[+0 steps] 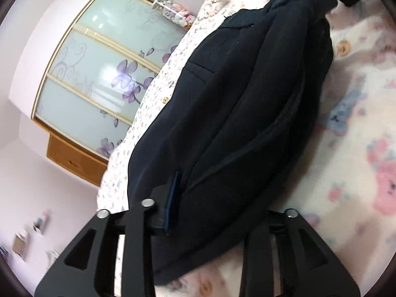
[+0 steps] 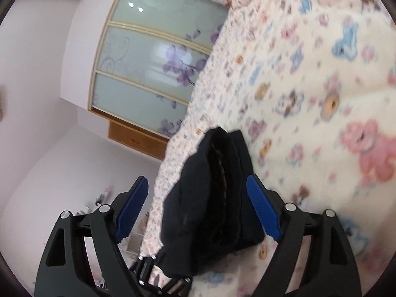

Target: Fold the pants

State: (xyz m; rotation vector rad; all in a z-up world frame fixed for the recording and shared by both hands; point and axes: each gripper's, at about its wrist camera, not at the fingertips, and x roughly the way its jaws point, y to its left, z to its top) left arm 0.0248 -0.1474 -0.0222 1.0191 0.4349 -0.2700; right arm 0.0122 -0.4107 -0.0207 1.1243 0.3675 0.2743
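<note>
The pants [image 1: 237,113], dark and bunched into a long roll, are seen stretched over the blanket [image 1: 358,128] ahead of the left gripper [image 1: 212,212]. Their near end fills the gap between that gripper's fingers, one blue pad [image 1: 172,198] being pressed against the cloth, so they are held there. In the right view the pants [image 2: 212,193] lie between the pads [image 2: 263,210] of the right gripper [image 2: 195,208], which is spread wide, one pad touching cloth. A wardrobe [image 2: 153,61] is seen beyond the left fingers.
</note>
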